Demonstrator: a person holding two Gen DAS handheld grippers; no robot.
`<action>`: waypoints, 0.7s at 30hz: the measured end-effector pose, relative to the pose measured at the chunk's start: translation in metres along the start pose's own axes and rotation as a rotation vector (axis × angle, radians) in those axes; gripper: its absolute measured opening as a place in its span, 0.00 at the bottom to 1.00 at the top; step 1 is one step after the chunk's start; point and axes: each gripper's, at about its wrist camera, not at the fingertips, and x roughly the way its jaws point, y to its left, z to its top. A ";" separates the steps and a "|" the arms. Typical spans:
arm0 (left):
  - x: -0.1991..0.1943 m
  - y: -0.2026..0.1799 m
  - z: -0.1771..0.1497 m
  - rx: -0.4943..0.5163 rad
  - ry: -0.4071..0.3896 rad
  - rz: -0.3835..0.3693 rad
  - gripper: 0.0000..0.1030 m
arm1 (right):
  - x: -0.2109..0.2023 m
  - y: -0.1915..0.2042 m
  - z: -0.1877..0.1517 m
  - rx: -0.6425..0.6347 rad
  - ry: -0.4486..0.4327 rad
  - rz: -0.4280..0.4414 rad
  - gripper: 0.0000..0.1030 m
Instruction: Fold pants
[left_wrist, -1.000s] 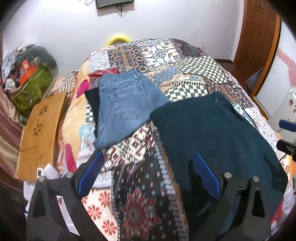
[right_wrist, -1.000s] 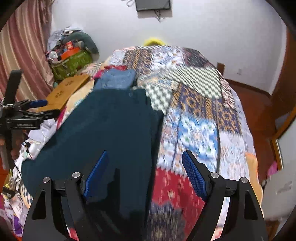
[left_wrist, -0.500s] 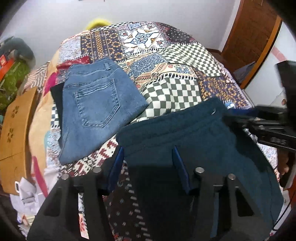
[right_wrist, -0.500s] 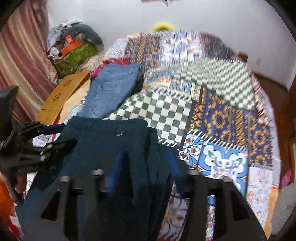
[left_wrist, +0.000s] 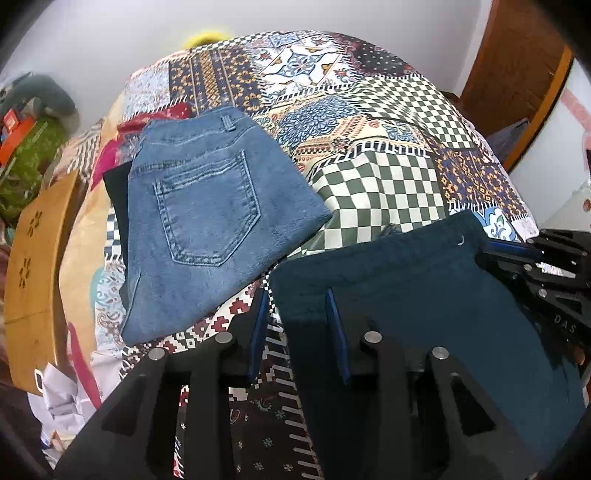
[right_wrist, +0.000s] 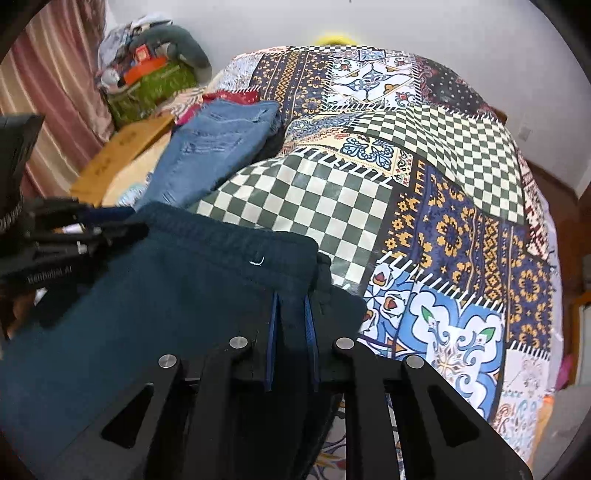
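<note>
The left gripper (left_wrist: 295, 295) and right gripper (right_wrist: 291, 299) are both clamped on the waistband edge of the dark teal knit pants (left_wrist: 424, 295), near the patchwork quilt's (right_wrist: 443, 229) edge; the folded blue denim jeans (left_wrist: 214, 229) lie just beside them, with bare quilt beyond.

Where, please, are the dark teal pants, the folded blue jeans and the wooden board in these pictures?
dark teal pants (right_wrist: 207, 280): right wrist view, on the panel just below the waistband.
folded blue jeans (left_wrist: 210, 218): left wrist view, on the back pocket.
wooden board (left_wrist: 33, 254): left wrist view, on its flat face near the flower cut-outs.
</note>
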 end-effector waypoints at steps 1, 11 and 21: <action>-0.003 0.000 0.000 0.002 -0.002 -0.005 0.32 | -0.002 -0.001 0.001 0.007 0.004 -0.002 0.12; -0.075 -0.005 -0.010 0.005 -0.110 0.038 0.35 | -0.067 0.005 -0.002 -0.007 -0.077 -0.065 0.16; -0.142 -0.021 -0.046 0.034 -0.223 0.034 0.85 | -0.131 0.023 -0.027 -0.022 -0.229 -0.065 0.73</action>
